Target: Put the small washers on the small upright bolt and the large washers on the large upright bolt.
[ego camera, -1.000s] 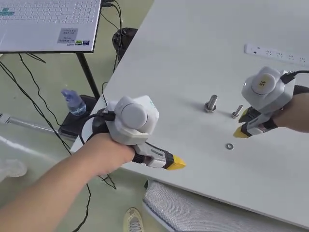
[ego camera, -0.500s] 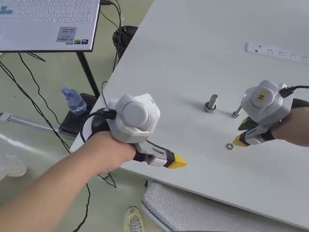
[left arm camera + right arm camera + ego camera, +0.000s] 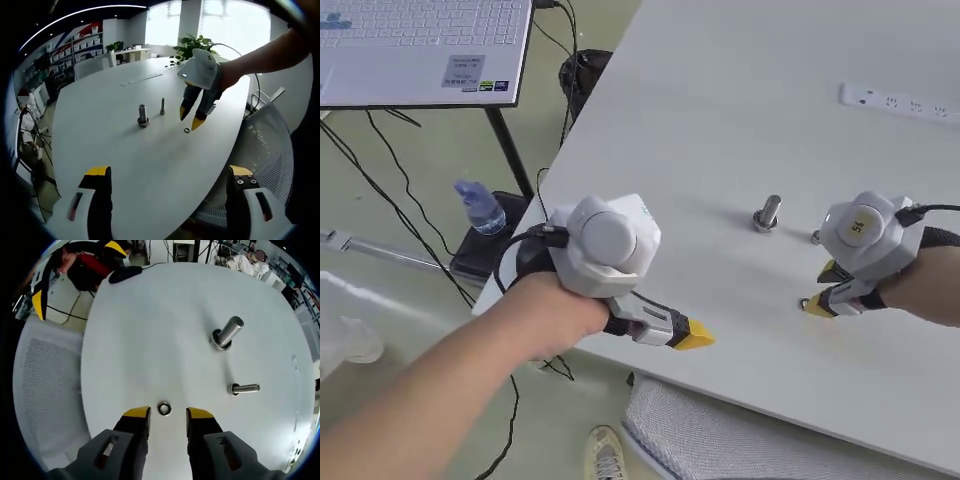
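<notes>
The left gripper (image 3: 692, 337) hangs nearest, over the near edge of the table (image 3: 720, 120), left of the work and well apart from it. Its own view shows its jaws spread wide with nothing between them.

Farther in and to the right, the right gripper (image 3: 168, 414) points down at the table. Its jaws are parted, and a lone washer (image 3: 164, 408) lies flat just ahead of the tips, centred on the gap between them. The tips look to be at or just above the surface, but whether they touch it cannot be told. Nothing is gripped yet.

Just beyond the washer stands the small bolt (image 3: 243, 388), and left of it the large bolt (image 3: 227, 334), both upright and a little apart from each other. There is a ring at the foot of the large bolt, and I cannot tell whether it is the bolt's head or a washer already seated. Far back on the right lies a power strip (image 3: 900, 103).

The step in hand looks like the pick-up of this washer. It seems small, so it likely belongs on the small bolt. The next move calls for the tips to settle to either side of the ring and pinch it by the rim. That needs care, since a thin, flat piece may slide or flip. Then comes a lift, a short carry to the far side, and lining the hole up over the bolt's tip before release.
</notes>
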Demonstrator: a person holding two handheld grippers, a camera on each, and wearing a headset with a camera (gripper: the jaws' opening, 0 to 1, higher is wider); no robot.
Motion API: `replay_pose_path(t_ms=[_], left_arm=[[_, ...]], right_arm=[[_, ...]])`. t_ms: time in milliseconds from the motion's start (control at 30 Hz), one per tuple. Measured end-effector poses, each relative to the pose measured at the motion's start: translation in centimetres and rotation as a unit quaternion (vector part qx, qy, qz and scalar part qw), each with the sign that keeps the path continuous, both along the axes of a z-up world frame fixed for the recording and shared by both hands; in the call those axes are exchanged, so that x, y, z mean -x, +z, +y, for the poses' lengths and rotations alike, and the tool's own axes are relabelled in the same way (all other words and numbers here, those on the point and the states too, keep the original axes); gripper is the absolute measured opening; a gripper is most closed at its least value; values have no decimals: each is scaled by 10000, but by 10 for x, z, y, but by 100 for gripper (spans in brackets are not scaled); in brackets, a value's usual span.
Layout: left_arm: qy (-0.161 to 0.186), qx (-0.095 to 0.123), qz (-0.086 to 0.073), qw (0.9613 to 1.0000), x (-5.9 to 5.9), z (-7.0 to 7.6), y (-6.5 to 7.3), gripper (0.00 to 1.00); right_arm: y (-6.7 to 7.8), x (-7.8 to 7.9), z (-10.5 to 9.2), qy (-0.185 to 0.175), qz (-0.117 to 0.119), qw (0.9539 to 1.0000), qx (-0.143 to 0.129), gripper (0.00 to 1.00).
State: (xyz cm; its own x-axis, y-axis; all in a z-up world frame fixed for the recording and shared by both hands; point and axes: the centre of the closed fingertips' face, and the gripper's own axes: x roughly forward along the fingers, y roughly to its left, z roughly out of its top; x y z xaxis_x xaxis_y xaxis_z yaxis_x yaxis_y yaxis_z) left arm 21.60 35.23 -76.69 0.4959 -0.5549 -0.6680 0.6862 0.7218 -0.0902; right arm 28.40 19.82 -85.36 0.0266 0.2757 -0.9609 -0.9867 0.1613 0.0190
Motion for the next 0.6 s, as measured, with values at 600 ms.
replay_pose_path(t_ms=[600], left_arm=[[-43, -15, 102, 9999, 2, 3, -6, 94]], right_arm=[[-13, 1, -2, 3, -78, 9998, 176, 26]])
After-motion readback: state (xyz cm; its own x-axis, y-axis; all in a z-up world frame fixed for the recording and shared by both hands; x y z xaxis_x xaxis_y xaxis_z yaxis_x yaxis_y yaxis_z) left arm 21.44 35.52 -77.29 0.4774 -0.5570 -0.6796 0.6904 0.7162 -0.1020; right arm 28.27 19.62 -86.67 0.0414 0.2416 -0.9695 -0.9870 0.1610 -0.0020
